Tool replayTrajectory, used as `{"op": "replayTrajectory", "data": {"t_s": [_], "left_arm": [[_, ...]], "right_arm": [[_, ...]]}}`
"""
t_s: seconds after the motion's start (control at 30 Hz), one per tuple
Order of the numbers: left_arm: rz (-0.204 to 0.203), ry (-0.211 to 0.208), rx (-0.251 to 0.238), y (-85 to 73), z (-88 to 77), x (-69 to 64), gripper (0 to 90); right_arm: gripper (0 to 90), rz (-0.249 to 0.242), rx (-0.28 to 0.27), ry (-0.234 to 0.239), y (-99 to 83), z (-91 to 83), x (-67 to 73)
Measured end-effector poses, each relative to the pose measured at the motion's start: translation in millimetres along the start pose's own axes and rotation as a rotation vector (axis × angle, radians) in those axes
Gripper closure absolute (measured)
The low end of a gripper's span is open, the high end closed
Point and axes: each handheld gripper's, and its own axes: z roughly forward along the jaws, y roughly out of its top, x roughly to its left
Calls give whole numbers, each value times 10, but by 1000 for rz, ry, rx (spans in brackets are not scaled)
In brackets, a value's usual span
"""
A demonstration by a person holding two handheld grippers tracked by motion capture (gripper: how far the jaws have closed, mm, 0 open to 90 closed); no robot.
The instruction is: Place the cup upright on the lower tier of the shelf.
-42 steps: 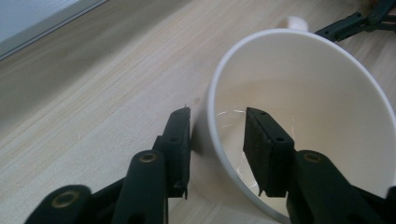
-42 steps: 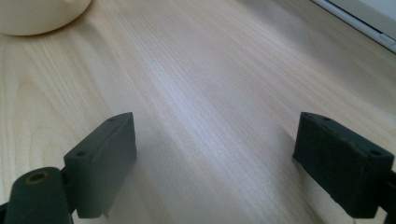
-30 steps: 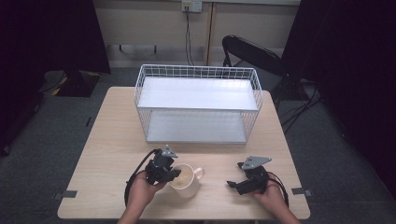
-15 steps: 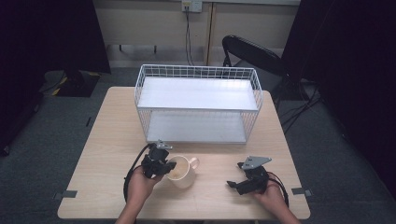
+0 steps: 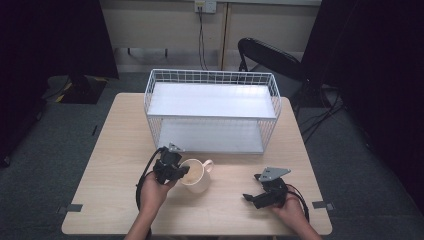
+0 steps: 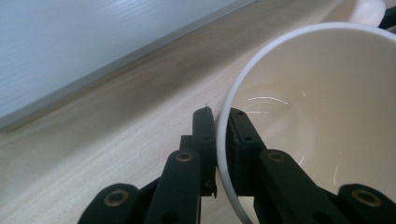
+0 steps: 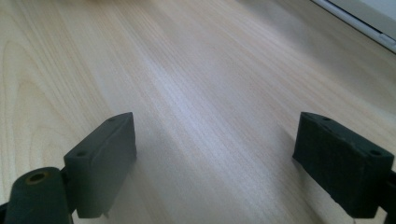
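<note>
A cream mug (image 5: 196, 175) with its handle toward the rack hangs just off the wooden table (image 5: 115, 150), in front of the white wire rack (image 5: 212, 110). My left gripper (image 5: 181, 172) is shut on the mug's left rim. In the left gripper view the jaws pinch the thin white rim of the mug (image 6: 327, 116), one jaw inside and one outside. My right gripper (image 5: 251, 196) rests low at the front right of the table, open with nothing between its fingers (image 7: 100, 163).
The wire rack has an upper white shelf (image 5: 212, 99) and a lower white shelf (image 5: 210, 137), open toward me. A black chair (image 5: 272, 57) stands behind the table. Bare tabletop lies left of the mug and between the two grippers.
My left gripper has carried the mug up and forward, toward the rack's lower shelf. The right gripper has stayed still and open.
</note>
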Motion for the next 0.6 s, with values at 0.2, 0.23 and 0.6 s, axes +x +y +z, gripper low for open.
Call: {"op": "replayTrajectory", "data": {"t_s": [0.2, 0.23, 0.6], "left_arm": [[-24, 12, -14, 34, 35, 37, 835], [-30, 14, -19, 41, 47, 48, 835], [-94, 64, -80, 75, 131, 181, 835]], "right_arm": [[122, 0, 0, 0, 0, 0, 0], [122, 0, 0, 0, 0, 0, 0], [122, 0, 0, 0, 0, 0, 0]]}}
